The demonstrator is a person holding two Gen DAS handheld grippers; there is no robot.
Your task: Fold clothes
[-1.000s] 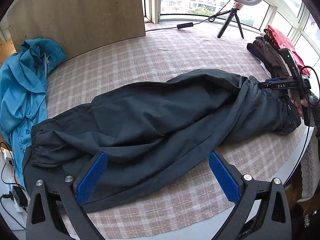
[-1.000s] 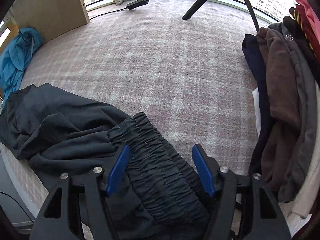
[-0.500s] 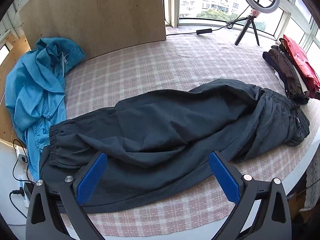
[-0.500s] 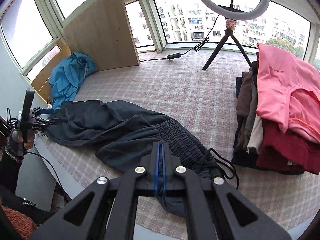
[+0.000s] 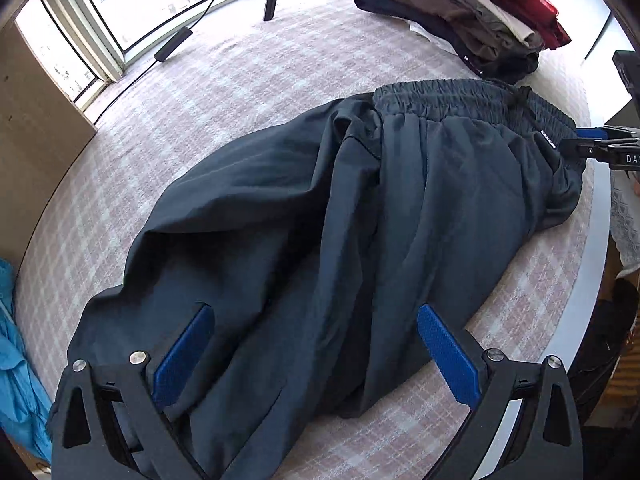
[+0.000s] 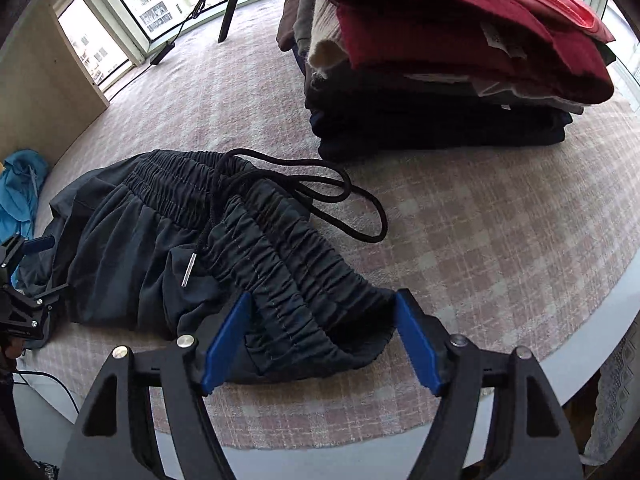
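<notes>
My left tongs [image 5: 316, 354] gape over the dark trousers [image 5: 340, 216] lying on the checked tabletop [image 5: 224, 92]; my right tongs [image 6: 322, 336] are opening astride the waistband [image 6: 280, 256], gripping nothing.

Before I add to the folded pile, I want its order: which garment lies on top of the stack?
The red garment tops the folded stack; the brown, cream and dark navy pieces all lie beneath it.

Black angular gripper [image 5: 316, 350] frames with silver screws, blue ribbed pads [image 6: 416, 344], white "DAS" lettering.
</notes>
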